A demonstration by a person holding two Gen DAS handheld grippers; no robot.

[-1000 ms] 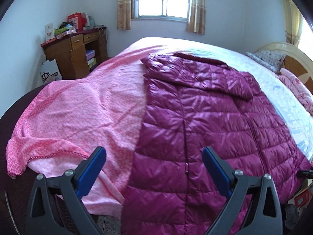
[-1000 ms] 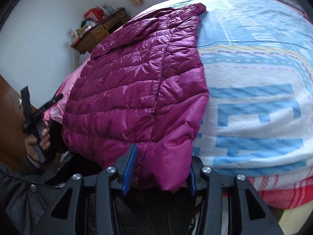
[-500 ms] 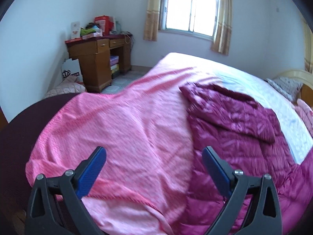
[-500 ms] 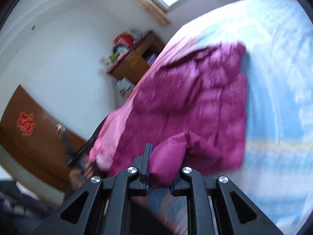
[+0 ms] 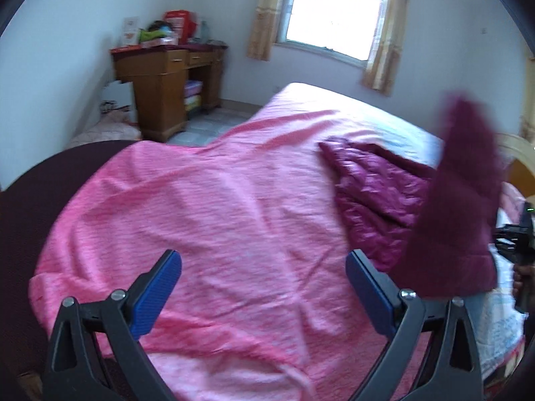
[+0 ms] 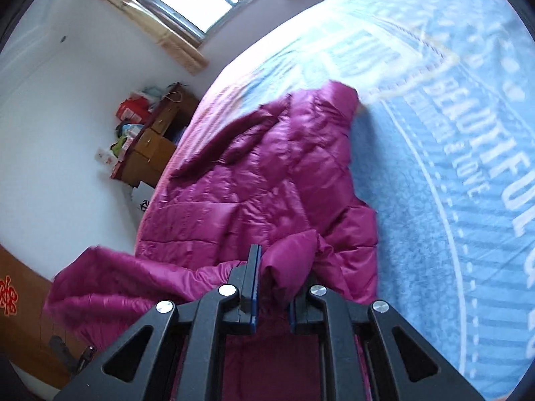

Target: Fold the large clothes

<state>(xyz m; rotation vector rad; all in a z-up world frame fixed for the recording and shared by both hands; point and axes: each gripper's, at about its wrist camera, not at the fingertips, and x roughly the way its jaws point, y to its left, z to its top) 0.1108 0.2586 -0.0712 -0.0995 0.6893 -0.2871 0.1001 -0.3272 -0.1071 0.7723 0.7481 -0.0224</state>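
A magenta quilted down jacket [image 6: 267, 180] is spread on a bed, lying ahead of the right gripper [image 6: 272, 280] and reaching away from its fingertips toward the far corner of the room. A puffed fold of the jacket's near edge is pinched between the two blue-lined fingers [image 6: 252, 277], whose jaws have just been closing and are now drawn narrow on the cloth. To the right of these fingers a light blue blanket [image 6: 468, 167] is seen, on which the word "BEAUTIFUL" is printed in large white letters; a smaller line beside it seems to end in "LOVE", though the rest cannot be read. Far to the left of the fingers a brown door [image 6: 20, 304] bears a red ornament whose characters cannot be made out.

The left gripper [image 5: 264, 294] is held with its blue pads [image 5: 157, 295] spread wide and nothing between them. Beneath and beyond them a pink sheet [image 5: 207, 207] is laid over the bed. Right of the right-hand finger a blurred, lifted part of the jacket is seen. Beyond the left finger a wooden desk [image 5: 160, 83] stands with a red box [image 5: 180, 21] on top, its print unreadable.
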